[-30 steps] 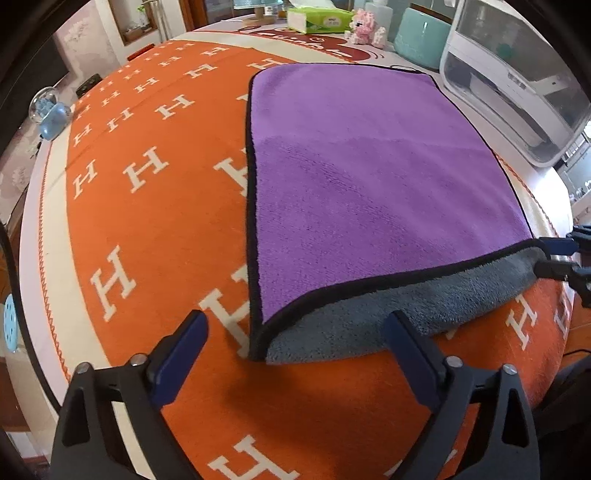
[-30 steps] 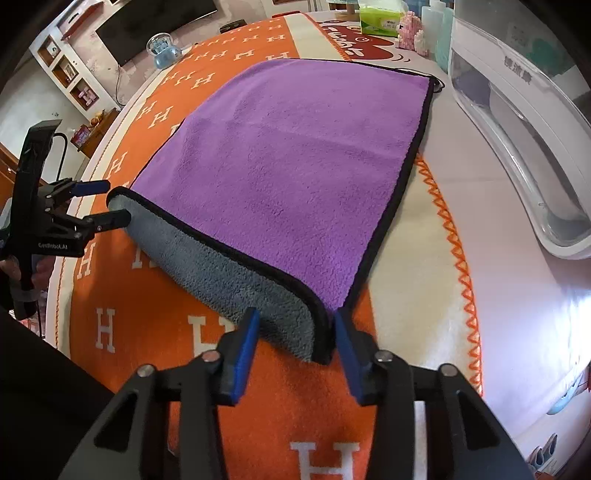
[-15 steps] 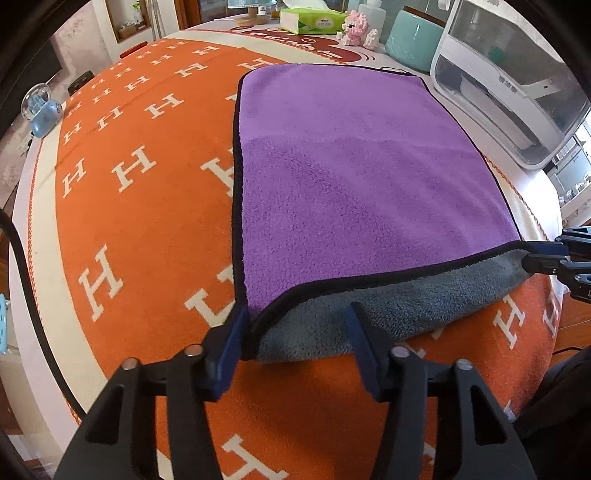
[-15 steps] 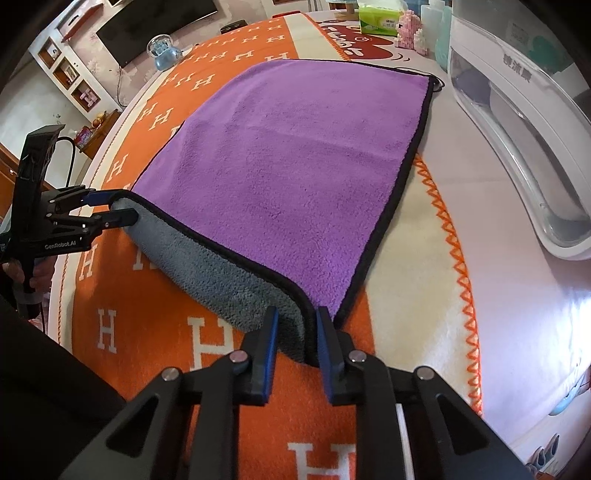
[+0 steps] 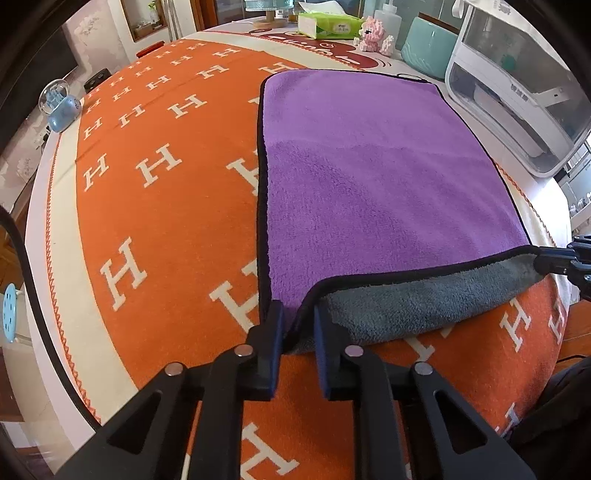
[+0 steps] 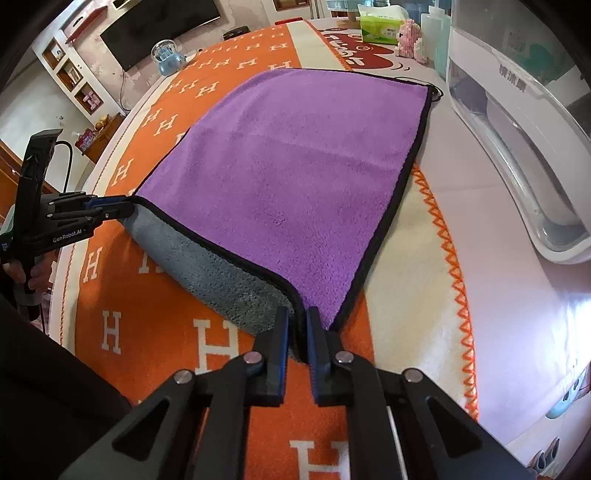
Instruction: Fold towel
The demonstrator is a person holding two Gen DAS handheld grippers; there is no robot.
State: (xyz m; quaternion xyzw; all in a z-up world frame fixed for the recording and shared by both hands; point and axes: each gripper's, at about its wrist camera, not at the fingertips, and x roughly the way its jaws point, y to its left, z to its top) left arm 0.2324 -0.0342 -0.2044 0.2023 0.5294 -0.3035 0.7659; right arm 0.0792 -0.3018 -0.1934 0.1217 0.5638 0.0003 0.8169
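Note:
A purple towel (image 5: pixel 376 184) with a black hem and grey underside lies on the orange H-patterned tablecloth (image 5: pixel 166 229); it also shows in the right wrist view (image 6: pixel 295 177). Its near edge is lifted, showing the grey side (image 5: pixel 424 299). My left gripper (image 5: pixel 297 332) is shut on the towel's near left corner. My right gripper (image 6: pixel 297 332) is shut on the near right corner. The right gripper shows at the left wrist view's right edge (image 5: pixel 554 258); the left gripper shows at the left of the right wrist view (image 6: pixel 110 210).
A white appliance (image 5: pixel 524 103) stands right of the towel, close to its edge (image 6: pixel 517 140). A green tissue box (image 5: pixel 328 24), a pink toy (image 5: pixel 375 35), a teal container (image 5: pixel 428 48) and bottles stand at the back. A blue globe ornament (image 5: pixel 59 107) sits far left.
Both grippers closed in on the towel's near corners. The left went from wide open to shut on the left corner; the right shut on the right corner. The near edge has lifted slightly.

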